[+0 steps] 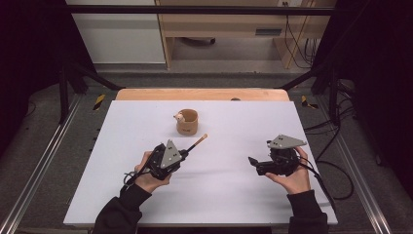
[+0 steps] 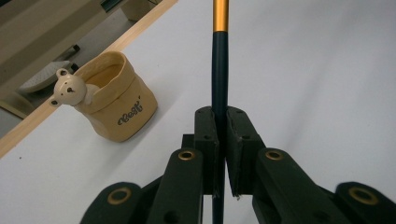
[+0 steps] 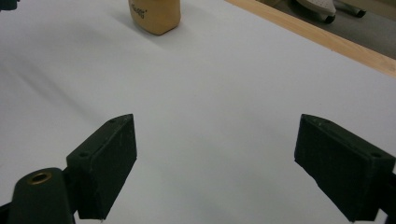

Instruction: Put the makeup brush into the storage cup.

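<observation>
**Brush held near the bear cup**

Near left, the left tool (image 2: 220,154) clamps a dark brush (image 2: 219,70) that angles far-right above the white tabletop (image 1: 234,195). Near right, the right tool (image 3: 215,163) stands wide, holding nothing. Farther, at centre, stands the tan bear cup (image 1: 187,122).

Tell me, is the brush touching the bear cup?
Apart. The high view shows white table between the brush tip and the bear cup. The left gripper view shows the left gripper clamping the brush, cup off to the side.
</observation>
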A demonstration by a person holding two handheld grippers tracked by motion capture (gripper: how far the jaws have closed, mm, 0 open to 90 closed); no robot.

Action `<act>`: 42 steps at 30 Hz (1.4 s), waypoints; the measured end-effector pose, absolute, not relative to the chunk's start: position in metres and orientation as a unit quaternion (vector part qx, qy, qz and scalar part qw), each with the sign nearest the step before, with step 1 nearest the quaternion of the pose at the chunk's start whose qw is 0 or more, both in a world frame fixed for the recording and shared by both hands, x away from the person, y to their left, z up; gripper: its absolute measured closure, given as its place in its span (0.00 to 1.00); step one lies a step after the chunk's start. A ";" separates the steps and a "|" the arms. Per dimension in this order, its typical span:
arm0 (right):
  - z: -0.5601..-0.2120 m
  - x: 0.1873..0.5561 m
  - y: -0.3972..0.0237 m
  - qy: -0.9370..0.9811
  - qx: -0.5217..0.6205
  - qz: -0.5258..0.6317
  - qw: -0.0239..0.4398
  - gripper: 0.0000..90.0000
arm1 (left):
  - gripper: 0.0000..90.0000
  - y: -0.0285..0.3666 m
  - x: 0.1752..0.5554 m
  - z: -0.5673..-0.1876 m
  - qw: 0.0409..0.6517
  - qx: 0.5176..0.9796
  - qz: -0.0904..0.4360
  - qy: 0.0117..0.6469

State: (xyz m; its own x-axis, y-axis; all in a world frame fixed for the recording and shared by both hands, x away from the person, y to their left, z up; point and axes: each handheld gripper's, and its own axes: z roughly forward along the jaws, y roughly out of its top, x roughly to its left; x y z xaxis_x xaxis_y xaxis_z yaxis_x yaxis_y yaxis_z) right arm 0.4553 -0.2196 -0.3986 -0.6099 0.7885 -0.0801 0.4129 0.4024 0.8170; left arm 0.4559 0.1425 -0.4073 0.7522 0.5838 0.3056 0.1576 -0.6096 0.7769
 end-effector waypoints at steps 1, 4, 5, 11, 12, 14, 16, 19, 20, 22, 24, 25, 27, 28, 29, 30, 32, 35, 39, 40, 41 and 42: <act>-0.400 0.454 -0.221 0.800 0.377 0.402 0.237 0.13 | 0.93 0.142 0.456 -0.407 0.388 0.850 0.277 0.223; -0.403 0.452 -0.225 0.793 0.385 0.409 0.237 0.13 | 0.93 0.142 0.457 -0.407 0.402 0.839 0.274 0.243; -0.404 0.451 -0.226 0.792 0.387 0.409 0.236 0.13 | 0.93 0.142 0.457 -0.406 0.405 0.837 0.273 0.247; -0.414 0.447 -0.232 0.781 0.399 0.417 0.239 0.12 | 0.93 0.145 0.460 -0.403 0.413 0.827 0.271 0.269; -0.415 0.446 -0.232 0.778 0.401 0.419 0.240 0.11 | 0.93 0.145 0.461 -0.402 0.416 0.824 0.270 0.275; -0.417 0.445 -0.234 0.776 0.405 0.420 0.240 0.11 | 0.93 0.146 0.462 -0.401 0.425 0.816 0.267 0.288; -0.418 0.444 -0.235 0.773 0.407 0.422 0.243 0.11 | 0.93 0.147 0.463 -0.400 0.431 0.809 0.266 0.298; -0.421 0.443 -0.236 0.771 0.405 0.423 0.248 0.10 | 0.93 0.148 0.466 -0.399 0.440 0.798 0.268 0.313; -0.422 0.442 -0.236 0.770 0.410 0.422 0.247 0.10 | 0.93 0.148 0.467 -0.398 0.442 0.795 0.269 0.318; -0.424 0.442 -0.237 0.769 0.412 0.421 0.248 0.09 | 0.93 0.149 0.470 -0.397 0.448 0.787 0.270 0.327; -0.426 0.441 -0.237 0.769 0.416 0.419 0.247 0.08 | 0.93 0.149 0.472 -0.397 0.452 0.780 0.274 0.335; -0.426 0.440 -0.238 0.768 0.414 0.420 0.249 0.08 | 0.93 0.149 0.473 -0.397 0.456 0.776 0.272 0.341; -0.428 0.439 -0.238 0.765 0.416 0.423 0.251 0.08 | 0.93 0.148 0.476 -0.396 0.459 0.770 0.276 0.347; -0.429 0.438 -0.238 0.763 0.418 0.423 0.252 0.08 | 0.93 0.148 0.477 -0.396 0.462 0.767 0.275 0.350; -0.429 0.438 -0.238 0.763 0.418 0.423 0.255 0.08 | 0.93 0.147 0.478 -0.395 0.464 0.764 0.276 0.353; -0.430 0.438 -0.238 0.763 0.419 0.422 0.253 0.08 | 0.93 0.146 0.479 -0.394 0.464 0.764 0.279 0.352; -0.431 0.438 -0.238 0.762 0.420 0.422 0.255 0.08 | 0.93 0.144 0.481 -0.392 0.466 0.759 0.284 0.354; -0.432 0.438 -0.238 0.762 0.421 0.422 0.255 0.07 | 0.92 0.142 0.484 -0.388 0.474 0.751 0.285 0.360; -0.432 0.437 -0.239 0.757 0.424 0.425 0.258 0.06 | 0.93 0.140 0.488 -0.385 0.482 0.742 0.286 0.368; -0.431 0.436 -0.239 0.756 0.426 0.425 0.259 0.06 | 0.93 0.140 0.489 -0.384 0.483 0.740 0.288 0.369; -0.431 0.436 -0.239 0.754 0.427 0.425 0.262 0.06 | 0.93 0.140 0.490 -0.383 0.484 0.738 0.289 0.371; -0.431 0.436 -0.240 0.752 0.428 0.426 0.265 0.06 | 0.93 0.139 0.491 -0.382 0.486 0.736 0.288 0.373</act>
